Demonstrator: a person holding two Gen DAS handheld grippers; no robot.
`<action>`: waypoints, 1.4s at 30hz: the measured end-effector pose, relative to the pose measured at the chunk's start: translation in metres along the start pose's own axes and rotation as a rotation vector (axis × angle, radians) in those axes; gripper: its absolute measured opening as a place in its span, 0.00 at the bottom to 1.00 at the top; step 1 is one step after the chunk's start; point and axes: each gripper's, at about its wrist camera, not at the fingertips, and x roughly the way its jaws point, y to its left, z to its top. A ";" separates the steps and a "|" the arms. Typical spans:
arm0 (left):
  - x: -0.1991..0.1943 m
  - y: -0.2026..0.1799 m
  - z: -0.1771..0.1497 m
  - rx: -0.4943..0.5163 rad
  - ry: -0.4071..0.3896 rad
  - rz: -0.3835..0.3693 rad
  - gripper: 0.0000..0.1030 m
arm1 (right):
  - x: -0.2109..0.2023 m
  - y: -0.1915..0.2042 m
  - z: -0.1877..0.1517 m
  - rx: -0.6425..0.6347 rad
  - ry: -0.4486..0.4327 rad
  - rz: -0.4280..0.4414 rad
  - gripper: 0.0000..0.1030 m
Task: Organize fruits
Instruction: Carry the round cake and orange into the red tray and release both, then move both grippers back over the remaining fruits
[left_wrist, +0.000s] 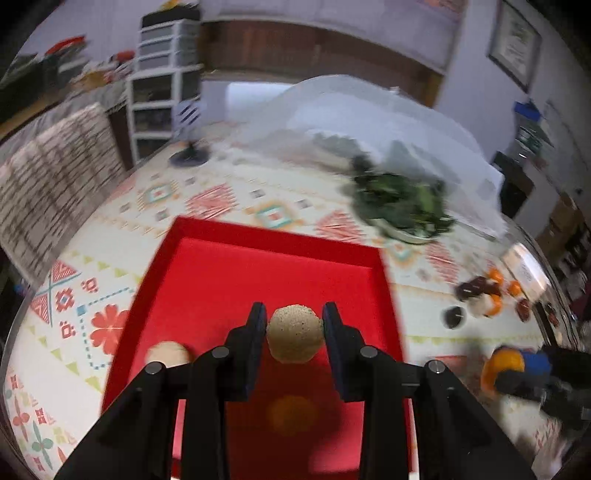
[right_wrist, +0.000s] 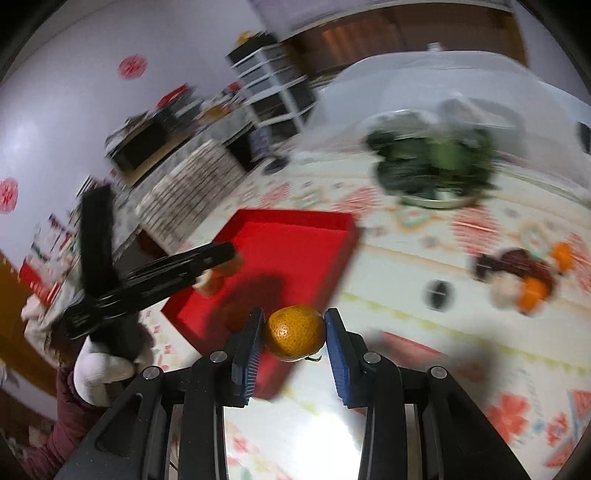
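Note:
My left gripper (left_wrist: 294, 325) is shut on a round tan fruit (left_wrist: 294, 333) and holds it above the red tray (left_wrist: 221, 266). A second tan fruit (left_wrist: 169, 353) lies in the tray at its left side. My right gripper (right_wrist: 294, 328) is shut on an orange (right_wrist: 294, 333), above the table just right of the red tray (right_wrist: 295, 251). The left gripper (right_wrist: 218, 266) shows in the right wrist view over the tray's left part. The right gripper with its orange shows blurred in the left wrist view (left_wrist: 509, 369).
A pile of mixed fruits (right_wrist: 517, 273) lies on the patterned tablecloth at the right, with one dark round fruit (right_wrist: 437, 291) apart. A bowl of green leaves (right_wrist: 436, 170) stands behind, by a white mesh cover (left_wrist: 369, 122). A chair back (left_wrist: 55, 173) stands left.

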 end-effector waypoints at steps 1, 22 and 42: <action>0.005 0.008 0.001 -0.015 0.012 0.006 0.29 | 0.015 0.010 0.003 -0.013 0.017 0.006 0.35; 0.017 0.060 0.006 -0.150 0.021 -0.005 0.51 | 0.120 0.044 0.004 -0.043 0.128 -0.053 0.43; -0.043 -0.059 -0.013 -0.053 -0.047 -0.191 0.74 | -0.044 -0.065 -0.054 0.052 -0.055 -0.239 0.53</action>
